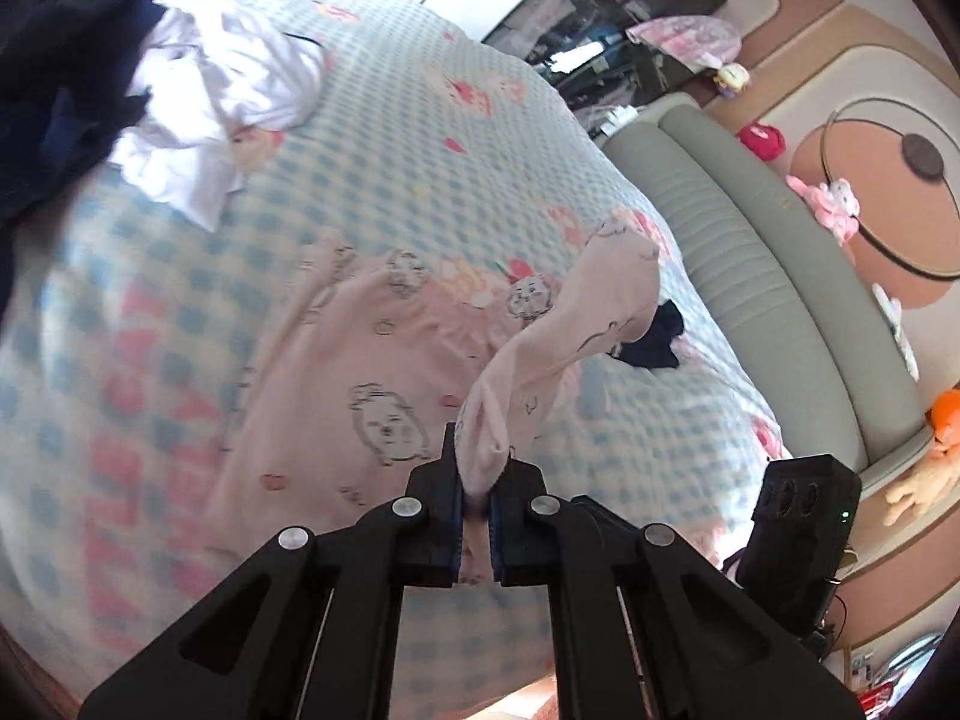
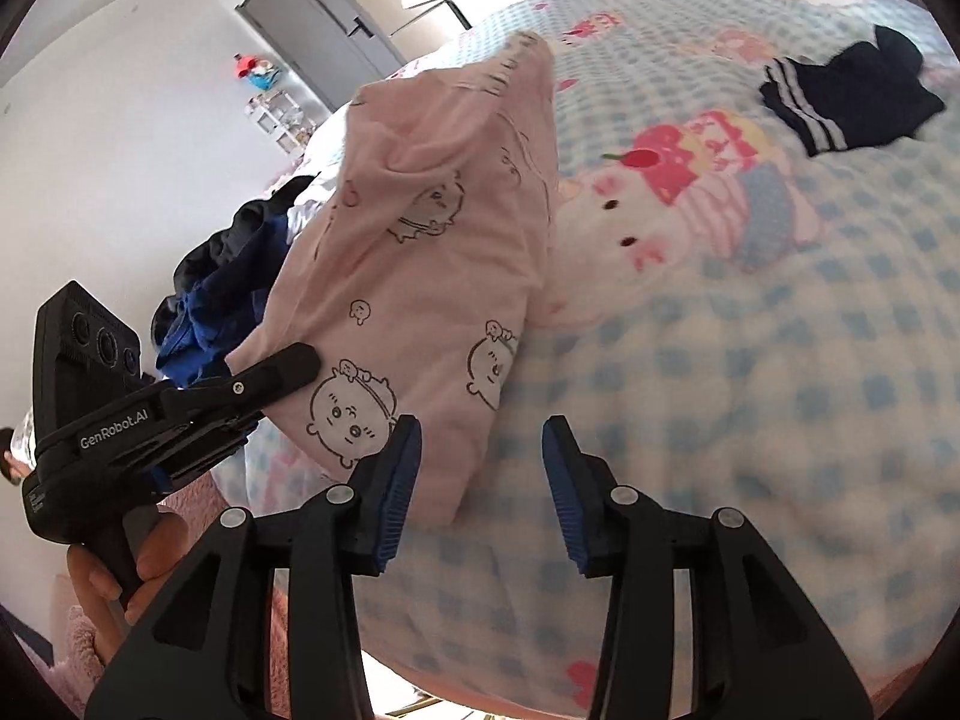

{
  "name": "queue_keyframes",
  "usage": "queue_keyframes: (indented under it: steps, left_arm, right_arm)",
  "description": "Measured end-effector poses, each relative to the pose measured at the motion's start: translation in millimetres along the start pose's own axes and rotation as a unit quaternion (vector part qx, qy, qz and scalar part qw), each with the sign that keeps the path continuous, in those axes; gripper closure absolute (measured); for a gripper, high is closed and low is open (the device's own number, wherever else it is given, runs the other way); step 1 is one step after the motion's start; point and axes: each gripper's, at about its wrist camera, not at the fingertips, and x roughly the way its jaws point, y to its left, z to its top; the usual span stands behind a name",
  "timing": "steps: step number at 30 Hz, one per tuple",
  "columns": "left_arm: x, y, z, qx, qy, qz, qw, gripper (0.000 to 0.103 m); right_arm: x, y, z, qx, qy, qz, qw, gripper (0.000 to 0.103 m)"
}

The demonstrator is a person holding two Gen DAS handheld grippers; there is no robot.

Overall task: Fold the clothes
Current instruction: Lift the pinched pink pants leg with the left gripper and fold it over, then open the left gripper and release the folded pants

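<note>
Left claw (image 1: 477,495): clamped on a bunched corner of the pink garment (image 1: 360,372), lifting that corner off the bed.
Right claw (image 2: 480,480): fingers apart, nothing between the blue pads (image 2: 399,480); it hangs over bare checked bedspread (image 2: 750,390) just beside the garment's lower edge.
Pink garment: spread on the bed with 1 part pulled up into a ridge; cartoon faces printed on it.
Open room: the widest bare stretch of bedspread lies to the right of the garment in the right wrist view; the bed's near edge runs under both claws.
Clutter at the edges: a heap of dark blue clothes (image 1: 66,72) and a white garment (image 1: 222,90) sit well apart from the pink one, at the far side.
Dark sock (image 2: 840,96): striped cuff, lying alone on the bedspread.
Only in left view: the grey padded headboard (image 1: 750,276) bordering the bed.
Only in right view: a hand (image 2: 114,570) gripping the left tool's handle.
</note>
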Motion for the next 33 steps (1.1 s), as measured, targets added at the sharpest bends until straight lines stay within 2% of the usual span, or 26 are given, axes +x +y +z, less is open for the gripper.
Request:
queue_keyframes:
  steps: [3, 5, 8, 10, 11, 13, 14, 15, 17, 19, 21, 22, 23, 24, 25, 27, 29, 31, 33]
  left_arm:
    - [-4, 39, -6, -0.042, 0.007, 0.017, 0.9989, 0.097]
    - [5, 57, -12, -0.062, 0.029, 0.006, 0.9976, 0.096]
    - [22, 64, -11, -0.052, 0.067, -0.002, 0.9964, 0.094]
    - [14, 54, -3, -0.028, 0.048, 0.002, 0.9985, 0.092]
    - [7, 50, -1, -0.018, 0.029, 0.006, 0.9994, 0.084]
    - [-2, 48, 3, -0.013, -0.007, 0.033, 0.9994, 0.069]
    - [2, 53, 3, -0.023, -0.001, 0.033, 0.9992, 0.067]
    - [6, 59, 3, -0.033, 0.005, 0.033, 0.9989, 0.067]
    - [15, 70, 3, -0.053, 0.017, 0.031, 0.9979, 0.065]
    - [22, 80, -4, -0.096, 0.042, -0.012, 0.9944, 0.065]
    - [18, 73, -7, -0.080, 0.037, -0.020, 0.9959, 0.059]
    - [17, 68, -8, -0.066, 0.038, -0.018, 0.9969, 0.052]
    - [20, 64, -9, -0.057, 0.044, -0.016, 0.9973, 0.049]
    - [25, 62, -11, -0.052, 0.051, -0.012, 0.9972, 0.049]
    - [31, 62, -13, -0.052, 0.058, 0.002, 0.9970, 0.049]
    - [39, 60, -16, -0.041, 0.052, 0.045, 0.9968, 0.063]
    - [37, 54, -16, -0.029, 0.038, 0.076, 0.9959, 0.076]
    - [31, 50, -14, -0.024, 0.023, 0.078, 0.9964, 0.079]
    - [31, 50, -13, -0.025, 0.032, 0.063, 0.9972, 0.078]
  right_arm:
    - [23, 21, -1, -0.020, 0.024, 0.003, 0.999, 0.056]
    - [37, 27, -4, -0.028, 0.046, -0.005, 0.999, 0.056]
    - [36, 25, -8, -0.021, 0.050, -0.016, 0.998, 0.056]
    - [36, 23, -10, -0.017, 0.053, -0.024, 0.998, 0.055]
    - [35, 22, -11, -0.015, 0.054, -0.028, 0.998, 0.054]
    - [31, 22, -10, -0.021, 0.054, -0.073, 0.996, 0.047]
    - [35, 21, -8, -0.021, 0.065, -0.114, 0.991, 0.047]
    - [38, 21, -7, -0.015, 0.069, -0.127, 0.989, 0.046]
    - [37, 18, -7, -0.005, 0.065, -0.115, 0.991, 0.046]
    - [31, 17, -9, 0.002, 0.055, -0.099, 0.994, 0.046]
    - [22, 15, -11, 0.008, 0.043, -0.072, 0.996, 0.046]
    - [18, 13, -13, 0.015, 0.040, -0.061, 0.997, 0.046]
    - [18, 10, -13, 0.021, 0.044, -0.068, 0.997, 0.045]
    - [23, 7, -14, 0.029, 0.055, -0.096, 0.993, 0.045]
    - [24, 9, -15, 0.025, 0.058, -0.094, 0.994, 0.045]
    - [28, 12, -17, 0.016, 0.065, -0.088, 0.994, 0.050]
    - [31, 15, -20, 0.007, 0.071, -0.082, 0.994, 0.050]
    - [34, 18, -22, -0.001, 0.078, -0.076, 0.994, 0.049]
    - [38, 21, -25, -0.010, 0.084, -0.070, 0.994, 0.047]
